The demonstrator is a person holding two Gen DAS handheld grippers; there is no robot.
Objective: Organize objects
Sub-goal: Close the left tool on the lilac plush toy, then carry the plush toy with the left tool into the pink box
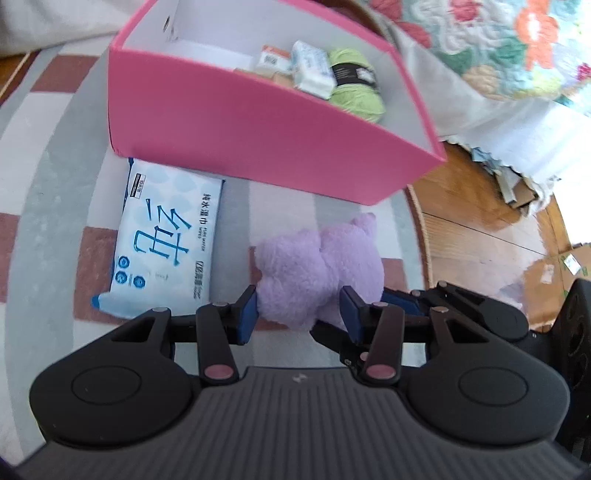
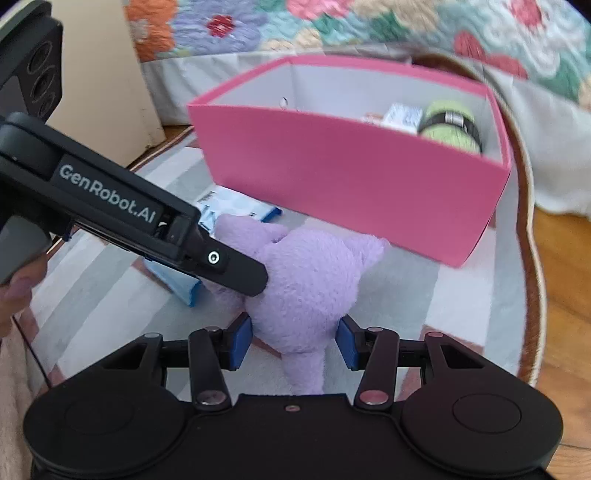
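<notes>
A fluffy purple plush toy [image 1: 314, 273] lies on the striped rug in front of a pink box [image 1: 258, 140]. My left gripper [image 1: 298, 312] is shut on one end of it, both blue pads pressed into the fur. In the right wrist view my right gripper [image 2: 293, 345] is shut on the other end of the plush toy [image 2: 306, 280], and the left gripper's black finger [image 2: 240, 271] digs into it from the left. The pink box [image 2: 351, 177] holds green yarn [image 1: 354, 85] and small tissue packs [image 1: 312, 68].
A blue and white wet wipes pack [image 1: 162, 243] lies flat left of the plush, against the box front. The round rug [image 1: 48, 184] ends at a wooden floor [image 1: 472, 221] on the right. A flowered quilt [image 2: 332, 26] hangs behind the box; cardboard [image 1: 554, 273] lies far right.
</notes>
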